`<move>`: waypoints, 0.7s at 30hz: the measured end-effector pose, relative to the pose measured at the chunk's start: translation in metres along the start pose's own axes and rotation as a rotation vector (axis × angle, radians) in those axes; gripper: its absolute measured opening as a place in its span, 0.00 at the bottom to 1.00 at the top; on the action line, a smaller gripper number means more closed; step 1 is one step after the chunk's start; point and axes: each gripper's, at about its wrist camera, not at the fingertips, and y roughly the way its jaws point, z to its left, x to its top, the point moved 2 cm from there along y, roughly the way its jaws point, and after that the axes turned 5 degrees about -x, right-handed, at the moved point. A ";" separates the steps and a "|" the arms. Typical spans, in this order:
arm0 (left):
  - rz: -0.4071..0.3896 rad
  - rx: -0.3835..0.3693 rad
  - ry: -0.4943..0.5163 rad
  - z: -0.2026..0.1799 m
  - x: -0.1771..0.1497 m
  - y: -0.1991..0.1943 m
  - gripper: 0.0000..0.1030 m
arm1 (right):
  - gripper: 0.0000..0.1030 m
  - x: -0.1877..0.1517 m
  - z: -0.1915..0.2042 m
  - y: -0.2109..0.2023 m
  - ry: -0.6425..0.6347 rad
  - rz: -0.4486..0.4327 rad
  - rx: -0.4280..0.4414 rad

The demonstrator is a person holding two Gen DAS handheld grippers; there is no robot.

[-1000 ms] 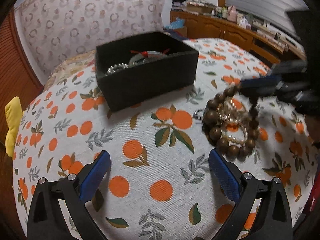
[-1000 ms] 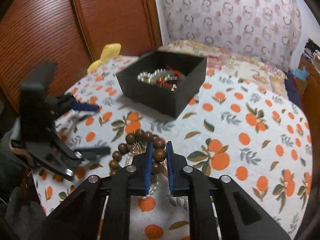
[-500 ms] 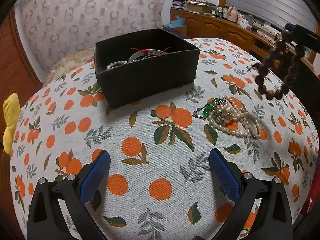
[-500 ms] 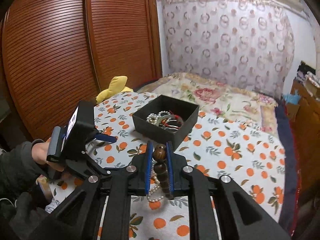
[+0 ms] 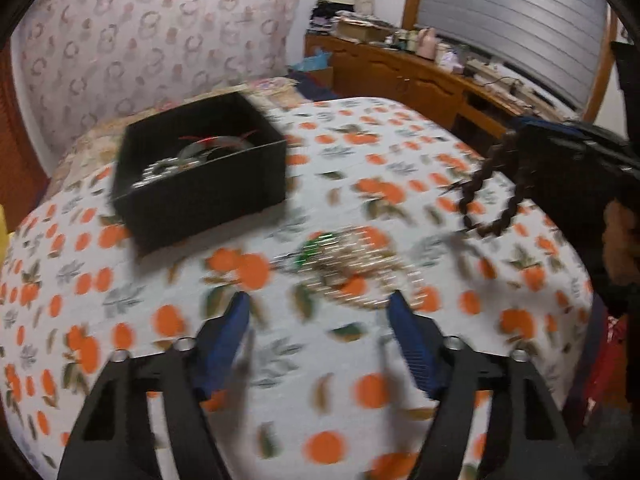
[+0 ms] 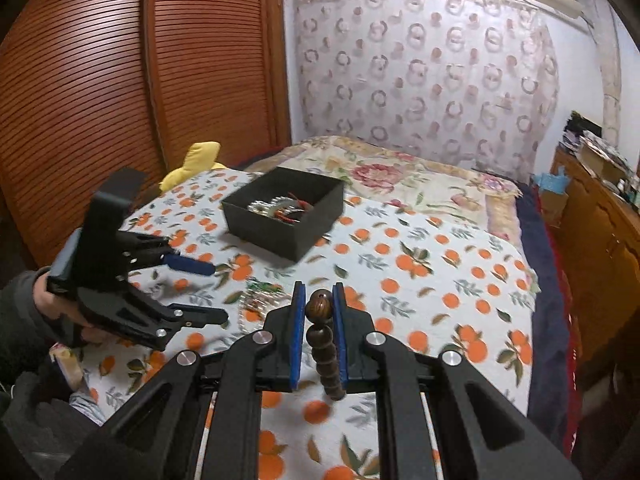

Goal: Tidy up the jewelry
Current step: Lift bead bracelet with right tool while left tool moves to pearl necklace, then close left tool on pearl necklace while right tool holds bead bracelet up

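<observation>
The right claw (image 6: 317, 304) pinches a brown bead bracelet (image 6: 322, 344), which hangs above the bed (image 6: 440, 264). The left claw (image 5: 320, 320) is spread wide, with pearls (image 5: 352, 276) at its 12 o'clock and the black box (image 5: 200, 176) at 11.

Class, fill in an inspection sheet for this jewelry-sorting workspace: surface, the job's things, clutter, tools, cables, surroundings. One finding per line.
Surface: orange-print cloth over a bed, blurred in the left wrist view.
Job's things: black box with pearl and red-corded pieces inside; wooden bead bracelet lifted clear of the cloth; pearl and green bead pile lying loose on the cloth.
Clutter: yellow plush item at the cloth's far edge.
Tools: right tool shut on the wooden bead bracelet; left tool open, holding nothing, near the pile.
Cables: nothing seen.
Surroundings: wooden slatted wardrobe, patterned curtain, cluttered wooden sideboard.
</observation>
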 end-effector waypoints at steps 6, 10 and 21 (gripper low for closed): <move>0.015 -0.055 0.071 -0.044 0.005 0.015 0.32 | 0.14 -0.011 -0.020 -0.002 0.035 0.008 -0.032; 0.035 -0.073 0.113 -0.061 0.007 0.026 0.20 | 0.14 -0.017 -0.031 -0.006 0.053 0.013 -0.049; 0.066 0.011 0.173 -0.063 0.005 0.035 0.14 | 0.14 -0.023 -0.039 -0.005 0.074 0.020 -0.047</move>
